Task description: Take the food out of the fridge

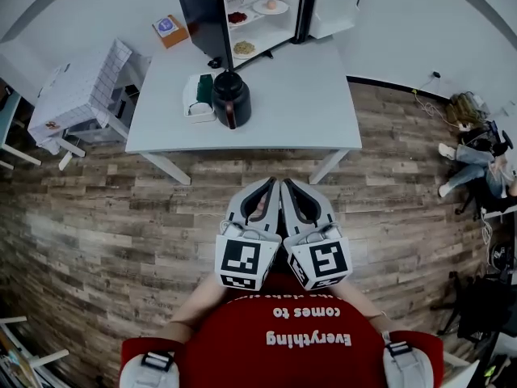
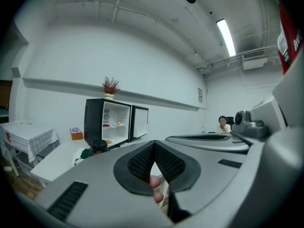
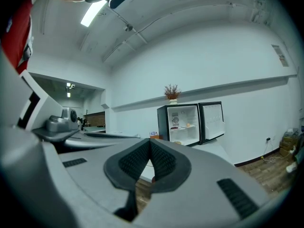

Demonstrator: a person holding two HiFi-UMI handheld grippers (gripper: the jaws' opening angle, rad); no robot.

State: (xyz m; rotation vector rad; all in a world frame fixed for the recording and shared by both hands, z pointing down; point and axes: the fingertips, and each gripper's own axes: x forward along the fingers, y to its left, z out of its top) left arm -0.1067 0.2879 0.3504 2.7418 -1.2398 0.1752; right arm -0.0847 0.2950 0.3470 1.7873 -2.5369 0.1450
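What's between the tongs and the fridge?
In the head view, wood floor, then a white table with a black jug and a white tray beside it, before the open fridge.

The right gripper (image 3: 149, 145) is pointing toward the open fridge (image 3: 163, 125) standing on the counter (image 3: 209, 149), its fingers (image 3: 135, 161) pressing together; plates of food (image 3: 175, 127) are sitting inside it.

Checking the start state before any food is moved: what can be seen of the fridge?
The fridge is a small black box with a white inside, standing at the far end of the white table. Its door is swung wide open, white on its inner face. The shelves hold three plates: a dark red serving and a pale serving higher up, a tan serving below. A small plant sits on top.
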